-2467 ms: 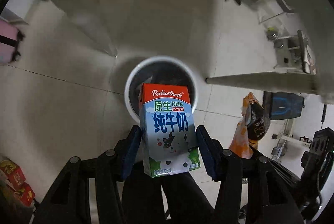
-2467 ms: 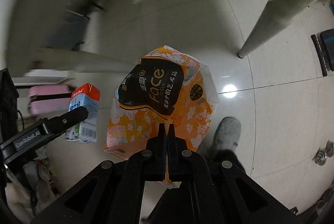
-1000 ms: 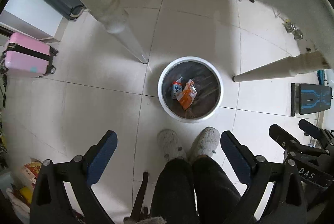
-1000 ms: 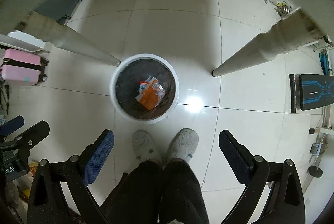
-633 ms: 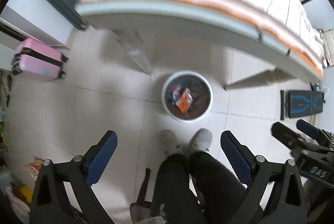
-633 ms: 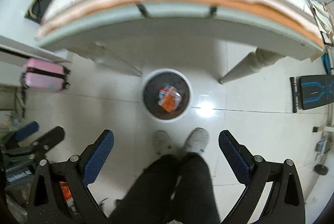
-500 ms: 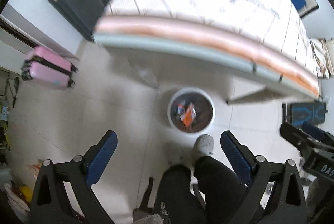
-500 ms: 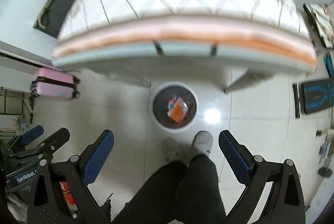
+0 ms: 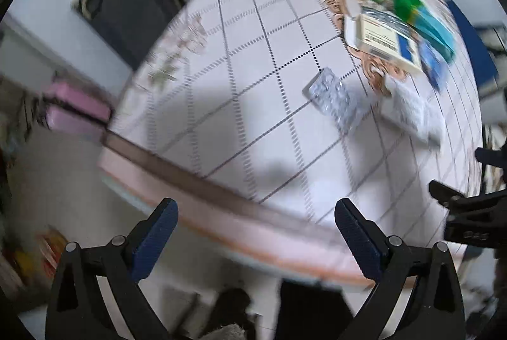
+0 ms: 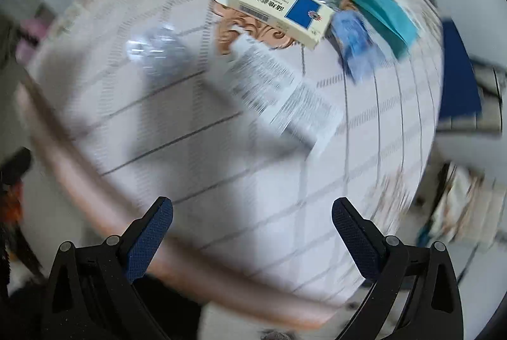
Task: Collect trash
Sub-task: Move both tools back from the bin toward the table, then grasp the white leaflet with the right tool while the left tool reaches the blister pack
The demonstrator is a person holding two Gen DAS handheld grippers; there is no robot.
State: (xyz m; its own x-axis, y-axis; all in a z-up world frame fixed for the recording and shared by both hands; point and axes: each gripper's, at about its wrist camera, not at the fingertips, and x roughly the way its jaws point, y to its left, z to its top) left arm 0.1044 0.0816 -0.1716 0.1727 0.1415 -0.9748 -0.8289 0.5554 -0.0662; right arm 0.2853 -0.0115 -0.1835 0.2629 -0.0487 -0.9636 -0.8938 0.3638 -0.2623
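Both grippers hover empty over the near edge of the counter (image 9: pixel 247 105), the left gripper (image 9: pixel 256 213) and the right gripper (image 10: pixel 252 211) each with fingers spread wide. The trash lies farther back on the checked cloth: a clear blister pack (image 9: pixel 331 97), a printed leaflet (image 10: pixel 279 93) beside it, and a cream medicine box (image 10: pixel 275 9) among green and blue packets (too blurred to read).

Black grippers (image 9: pixel 256 208), blue-padded jaws, silver screws.
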